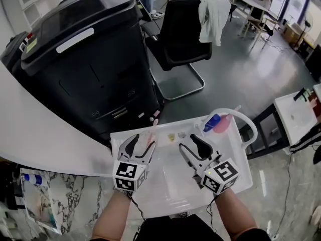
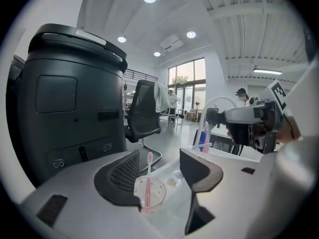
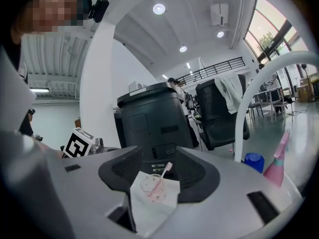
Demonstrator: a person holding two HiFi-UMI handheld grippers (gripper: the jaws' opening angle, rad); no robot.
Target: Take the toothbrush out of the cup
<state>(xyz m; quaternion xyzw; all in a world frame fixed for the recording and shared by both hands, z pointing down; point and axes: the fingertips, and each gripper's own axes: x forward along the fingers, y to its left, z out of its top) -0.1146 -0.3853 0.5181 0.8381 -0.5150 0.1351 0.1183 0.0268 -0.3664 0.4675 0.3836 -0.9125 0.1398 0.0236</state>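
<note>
Judged at the approach stage; nothing lifted yet. Found at left the left gripper [image 2: 159, 157], spread wide and clamped on nothing, set around the clear cup [image 2: 149, 195] on the white tray [image 1: 165, 185]. Noted the cup close against the left-hand jaw; contact not determinable. Observed inside it the pink toothbrush [image 2: 148, 176], leaning, bristle end up above the rim. Found at right the right gripper [image 3: 158, 154], likewise spread wide and carrying nothing, aimed at the cup from well back. Recommended next: close the left jaws on the cup to steady it, bring the right gripper forward over the rim, pinch the exposed handle, draw upward along its lean.
</note>
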